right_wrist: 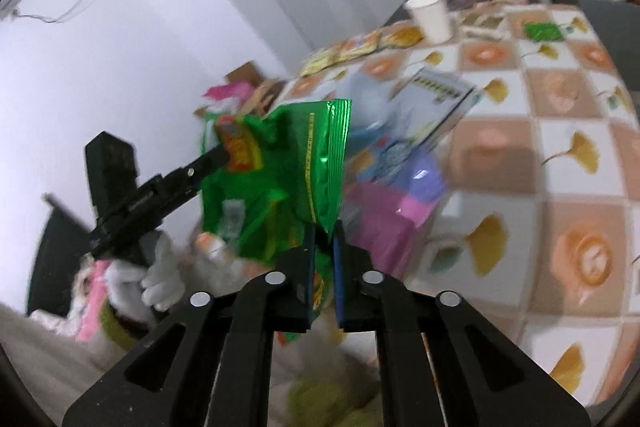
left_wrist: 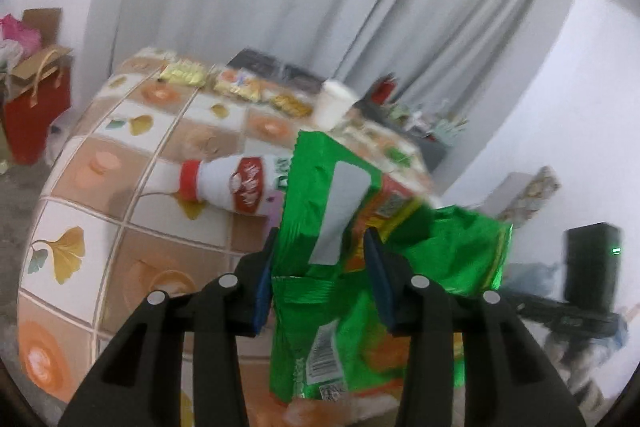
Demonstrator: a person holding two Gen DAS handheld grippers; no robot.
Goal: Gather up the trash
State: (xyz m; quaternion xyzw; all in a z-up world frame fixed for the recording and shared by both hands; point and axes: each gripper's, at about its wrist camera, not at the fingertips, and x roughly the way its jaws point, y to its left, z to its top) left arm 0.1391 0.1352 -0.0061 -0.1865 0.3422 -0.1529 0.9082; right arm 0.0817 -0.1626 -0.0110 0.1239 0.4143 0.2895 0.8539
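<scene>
Above the table edge we hold a green bag between both grippers; the left gripper is clamped on its crumpled body, the right gripper pinched on a sealed edge; we judge the foil light, limp and slick, likely to slip or tear, so the crimped seam is the best hold; a bottle and cup remain on the cloth.

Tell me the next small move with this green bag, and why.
Probably carry the crinkled green foil snack bag off the tiled tablecloth toward a bin: the left claw and right claw both pinch it, lifted clear.
</scene>
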